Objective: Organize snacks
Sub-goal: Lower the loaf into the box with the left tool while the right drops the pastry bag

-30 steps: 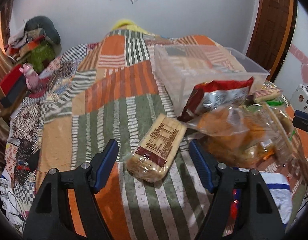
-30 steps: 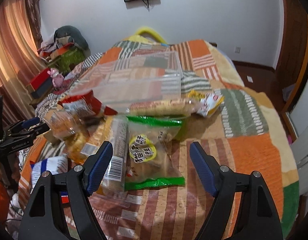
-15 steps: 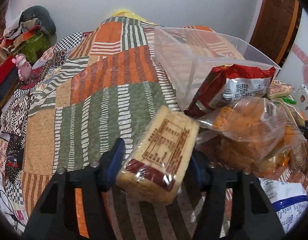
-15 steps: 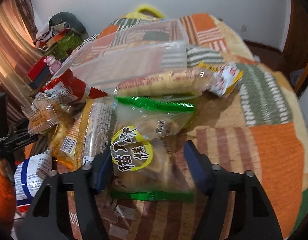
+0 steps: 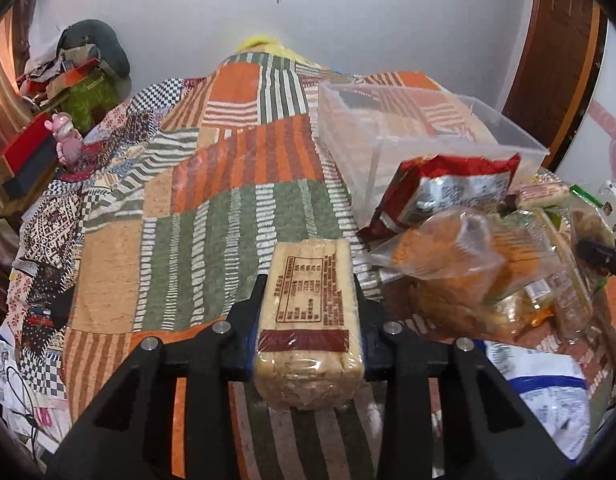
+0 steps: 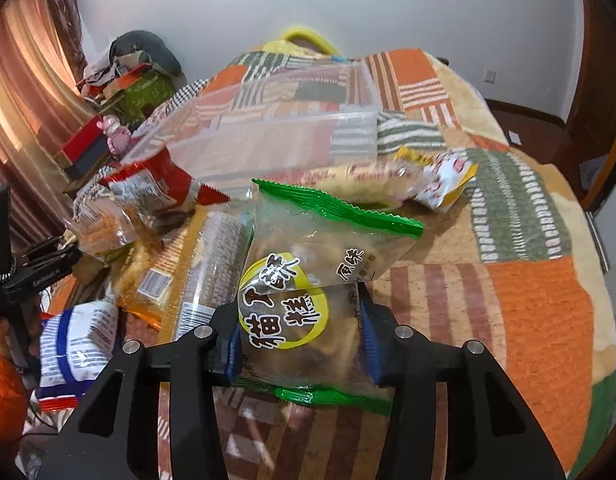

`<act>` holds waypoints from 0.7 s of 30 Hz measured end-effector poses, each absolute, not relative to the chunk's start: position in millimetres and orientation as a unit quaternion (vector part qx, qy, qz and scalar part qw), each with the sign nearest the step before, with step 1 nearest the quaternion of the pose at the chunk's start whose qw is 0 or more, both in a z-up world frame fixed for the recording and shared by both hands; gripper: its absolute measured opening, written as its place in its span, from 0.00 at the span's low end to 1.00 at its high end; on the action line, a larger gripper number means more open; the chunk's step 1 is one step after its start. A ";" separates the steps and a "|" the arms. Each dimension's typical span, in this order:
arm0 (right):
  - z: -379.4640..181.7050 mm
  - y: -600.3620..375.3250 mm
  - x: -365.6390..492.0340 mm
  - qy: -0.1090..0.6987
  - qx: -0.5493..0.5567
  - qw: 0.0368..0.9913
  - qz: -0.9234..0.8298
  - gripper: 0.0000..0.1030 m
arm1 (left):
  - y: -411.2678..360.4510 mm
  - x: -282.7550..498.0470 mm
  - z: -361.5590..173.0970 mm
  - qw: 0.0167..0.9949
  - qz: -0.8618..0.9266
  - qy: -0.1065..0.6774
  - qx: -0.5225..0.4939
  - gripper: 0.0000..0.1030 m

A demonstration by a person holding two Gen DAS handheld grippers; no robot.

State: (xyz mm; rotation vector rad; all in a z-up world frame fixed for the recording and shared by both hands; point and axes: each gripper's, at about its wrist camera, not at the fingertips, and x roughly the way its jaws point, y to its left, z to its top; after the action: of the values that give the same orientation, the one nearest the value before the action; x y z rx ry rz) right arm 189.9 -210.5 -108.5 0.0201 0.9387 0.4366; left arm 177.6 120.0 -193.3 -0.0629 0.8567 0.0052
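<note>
Both claws, open a moment ago, have squeezed shut: the left gripper [image 5: 310, 320] lifts the tan wrapped cake block [image 5: 310, 312], the right gripper [image 6: 300, 336] the green-edged clear snack bag [image 6: 308, 280], ready for the clear plastic box [image 5: 428, 136] just behind.

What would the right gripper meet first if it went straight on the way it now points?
Probably the clear plastic bin. The right gripper, shut on the green-edged snack bag, points toward its near wall; depth is uncertain.
</note>
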 end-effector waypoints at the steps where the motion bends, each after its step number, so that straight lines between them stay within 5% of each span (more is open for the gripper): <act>1: -104.3 -211.9 188.7 0.443 0.010 0.872 0.208 0.41 | 119.8 177.4 -190.8 0.910 0.003 0.412 -0.031 0.34; 21: -44.9 -196.6 209.1 0.347 0.015 0.913 0.216 0.41 | 92.4 206.4 -97.0 0.948 -0.027 0.314 -0.048 0.34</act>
State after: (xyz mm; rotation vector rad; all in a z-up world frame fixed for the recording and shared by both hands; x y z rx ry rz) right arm 209.1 -196.6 -44.9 0.0312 0.7155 0.4443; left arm 206.4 92.4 -97.0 -0.0982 0.6395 -0.0557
